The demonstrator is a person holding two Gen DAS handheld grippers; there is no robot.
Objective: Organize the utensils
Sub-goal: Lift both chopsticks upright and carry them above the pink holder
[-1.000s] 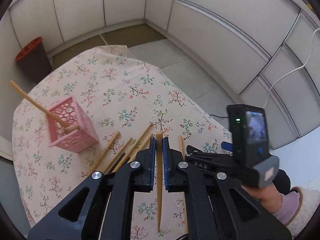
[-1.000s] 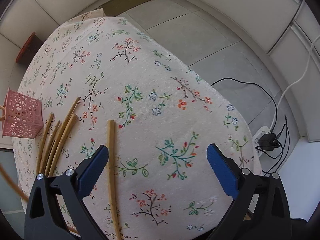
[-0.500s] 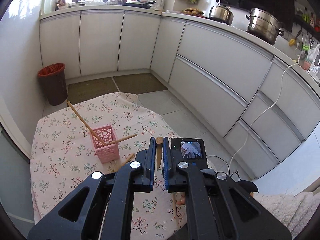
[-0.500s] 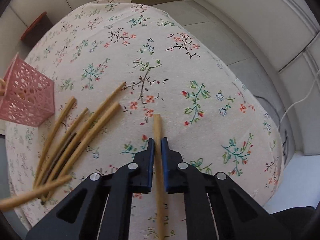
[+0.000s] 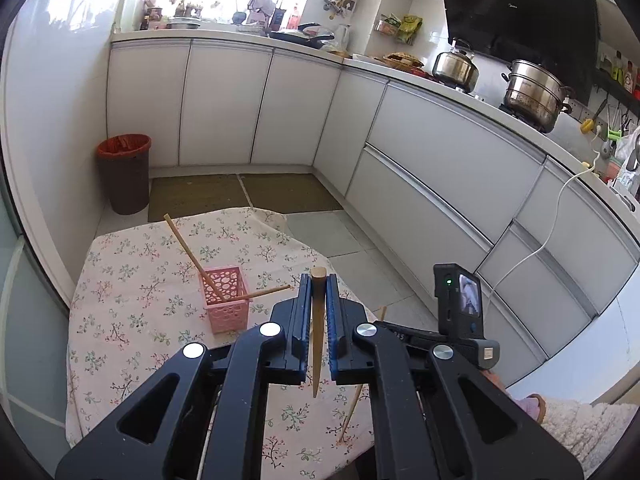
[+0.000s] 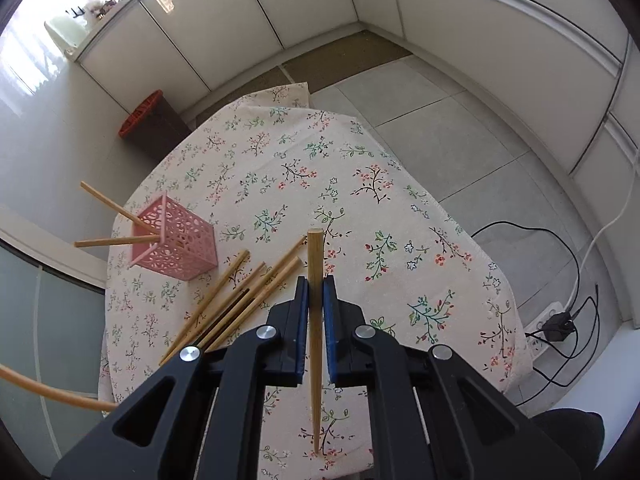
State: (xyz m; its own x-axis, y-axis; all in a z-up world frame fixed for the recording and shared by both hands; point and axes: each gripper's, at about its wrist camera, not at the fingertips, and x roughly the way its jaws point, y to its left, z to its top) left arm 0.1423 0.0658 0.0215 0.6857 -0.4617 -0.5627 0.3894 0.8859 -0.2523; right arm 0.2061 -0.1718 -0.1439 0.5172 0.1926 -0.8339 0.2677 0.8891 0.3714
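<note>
My left gripper is shut on a wooden chopstick and holds it high above the table. My right gripper is shut on another wooden chopstick, lifted off the cloth. A pink perforated holder stands on the floral tablecloth with two chopsticks leaning out of it; it also shows in the right wrist view. Several loose chopsticks lie on the cloth right of the holder. The right gripper's body shows in the left wrist view.
The table's right edge drops to a tiled floor with a power strip and cables. A brown bin with a red rim stands by the cabinets. A curved pale stick crosses the right wrist view's lower left.
My right gripper closed on a chopstick and lifted it. Both grippers rose and tilted up, so the table looks farther away and the kitchen counter is in view.
</note>
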